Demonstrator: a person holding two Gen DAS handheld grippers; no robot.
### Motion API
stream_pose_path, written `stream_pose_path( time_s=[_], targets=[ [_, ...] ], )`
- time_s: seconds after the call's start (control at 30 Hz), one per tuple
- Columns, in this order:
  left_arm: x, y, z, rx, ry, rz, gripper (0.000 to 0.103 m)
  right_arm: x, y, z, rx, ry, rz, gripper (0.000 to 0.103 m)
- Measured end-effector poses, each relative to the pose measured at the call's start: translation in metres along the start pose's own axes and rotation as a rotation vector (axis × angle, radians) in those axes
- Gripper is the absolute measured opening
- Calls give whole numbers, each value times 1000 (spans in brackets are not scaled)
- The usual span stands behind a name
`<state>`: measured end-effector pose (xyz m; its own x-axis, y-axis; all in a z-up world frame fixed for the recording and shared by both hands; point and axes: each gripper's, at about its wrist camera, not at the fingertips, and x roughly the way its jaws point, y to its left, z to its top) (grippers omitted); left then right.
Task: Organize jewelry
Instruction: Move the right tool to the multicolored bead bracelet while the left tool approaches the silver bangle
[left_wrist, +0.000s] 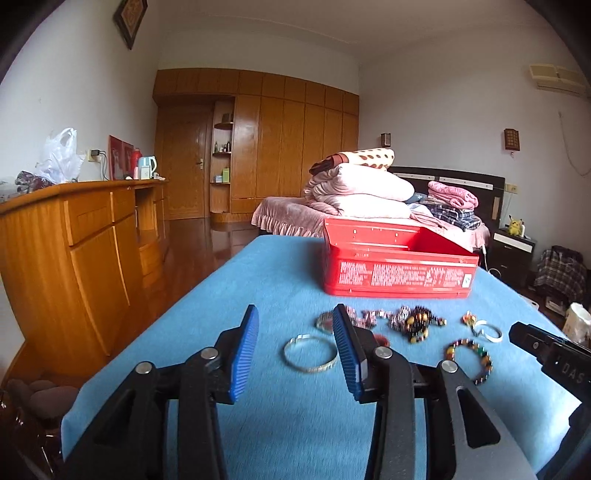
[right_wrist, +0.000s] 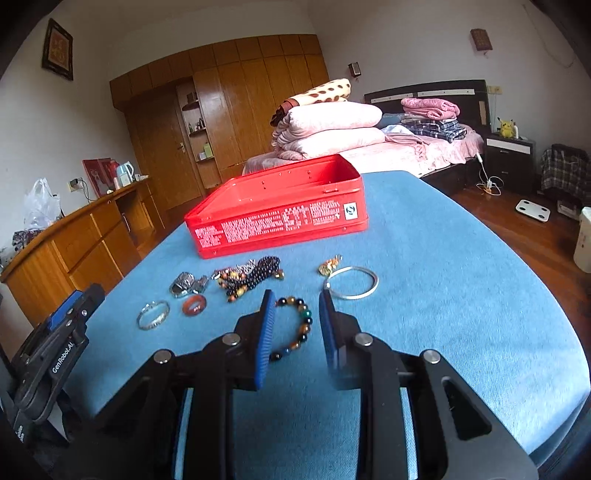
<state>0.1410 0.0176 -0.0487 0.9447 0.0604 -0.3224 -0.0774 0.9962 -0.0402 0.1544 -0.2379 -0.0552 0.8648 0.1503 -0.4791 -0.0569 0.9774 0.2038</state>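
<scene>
Bedroom, blue-clothed table (right_wrist: 443, 277): jewelry spread before open red tin (right_wrist: 280, 210) for loading, left gripper (left_wrist: 295, 332) wide and empty, right gripper (right_wrist: 297, 314) wide, straddling beaded bracelet (right_wrist: 299, 325) for pickup.

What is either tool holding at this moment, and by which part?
Nothing: the left tool and right tool are both open, above jewelry lying on the blue cloth.

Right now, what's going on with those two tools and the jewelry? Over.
Left tool open, empty. Right tool open over bead bracelet. Jewelry loose on blue cloth, red tin open beyond. Nothing in the way.
</scene>
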Motion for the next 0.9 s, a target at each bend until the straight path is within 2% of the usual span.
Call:
stream_pose_path(
  time_s=[0.2,0.53,0.8,0.9],
  targets=[
    [0,1,-19,1,39,-23,42,11,2,-11,4,39,-23,25],
    [8,-3,-22,7,56,-38,43,30,-2,-13,31,92,-15,25],
    [12,1,-22,-8,66,-45,43,36,7,-13,-8,98,-38,25],
    [12,1,-22,-10,70,-48,43,37,10,-14,-42,104,-63,21]
  ],
)
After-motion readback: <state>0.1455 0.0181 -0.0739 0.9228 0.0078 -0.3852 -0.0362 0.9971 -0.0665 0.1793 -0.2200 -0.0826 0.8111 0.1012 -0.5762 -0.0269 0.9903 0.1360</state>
